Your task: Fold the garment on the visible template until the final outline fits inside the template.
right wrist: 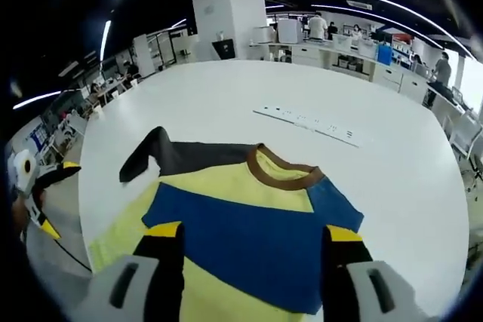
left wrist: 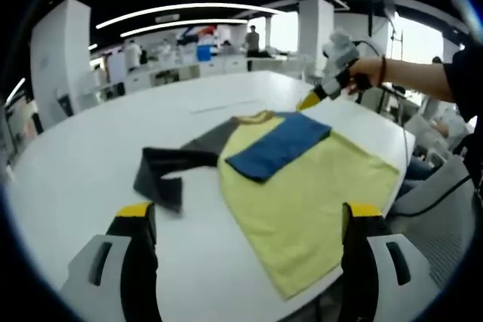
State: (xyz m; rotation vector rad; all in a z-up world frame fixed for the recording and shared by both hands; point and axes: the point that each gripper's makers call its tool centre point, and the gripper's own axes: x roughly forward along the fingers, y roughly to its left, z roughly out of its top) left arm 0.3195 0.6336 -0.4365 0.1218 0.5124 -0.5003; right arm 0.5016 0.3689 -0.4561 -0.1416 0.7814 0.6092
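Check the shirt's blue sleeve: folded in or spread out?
Folded in. The blue sleeve lies across the yellow body of the shirt, while the dark sleeve is stretched out on the table.

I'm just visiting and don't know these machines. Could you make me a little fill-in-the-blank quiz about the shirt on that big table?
1. The shirt has a collar coloured ____.
2. The band across its chest is ____.
3. Its dark sleeve lies spread on the white ____.
4. The left gripper has its jaws ____, holding nothing.

Missing words: brown; blue; table; open
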